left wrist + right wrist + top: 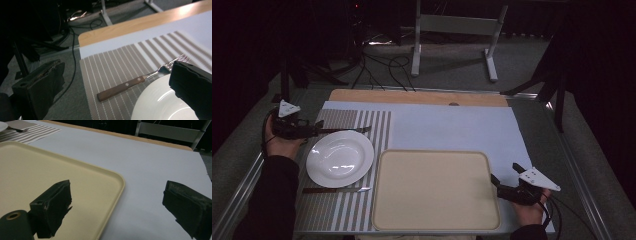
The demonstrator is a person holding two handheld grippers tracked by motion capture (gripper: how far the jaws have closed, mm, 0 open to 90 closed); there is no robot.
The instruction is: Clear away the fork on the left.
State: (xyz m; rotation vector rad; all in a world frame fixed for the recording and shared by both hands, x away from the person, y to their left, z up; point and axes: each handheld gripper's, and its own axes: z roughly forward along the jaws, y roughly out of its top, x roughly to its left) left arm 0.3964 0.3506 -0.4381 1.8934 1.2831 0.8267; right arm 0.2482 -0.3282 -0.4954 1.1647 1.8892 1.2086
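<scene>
A: High view first, what is the left gripper (314,129) going for?
B: It is pointing at the fork (346,130), which is lying flat on the striped placemat (339,202), just beyond the far edge of the white plate (340,158). Brown wooden handle with two pale rivets, metal tines pointing away toward the right.
A: Is it gripping the fork?
B: No. In the left gripper view the jaws are standing wide apart with nothing between them; the fork handle (121,88) is lying in the gap ahead, and one jaw is hovering over the plate rim (150,102).
A: Hand pose?
B: The left hand (282,142) is sitting at the table's left edge, holding its gripper level and aiming it right along the fork. Dark sleeve coming in from the bottom.
A: And the right side?
B: The right gripper (504,182) is hovering at the near right corner of the beige tray (432,192), jaws spread wide, holding nothing. In the right gripper view one jaw is over the tray (30,170), the other over the pale blue table cover (140,172).
A: Anything else?
B: A knife (337,190) is lying on the placemat on the near side of the plate.
</scene>
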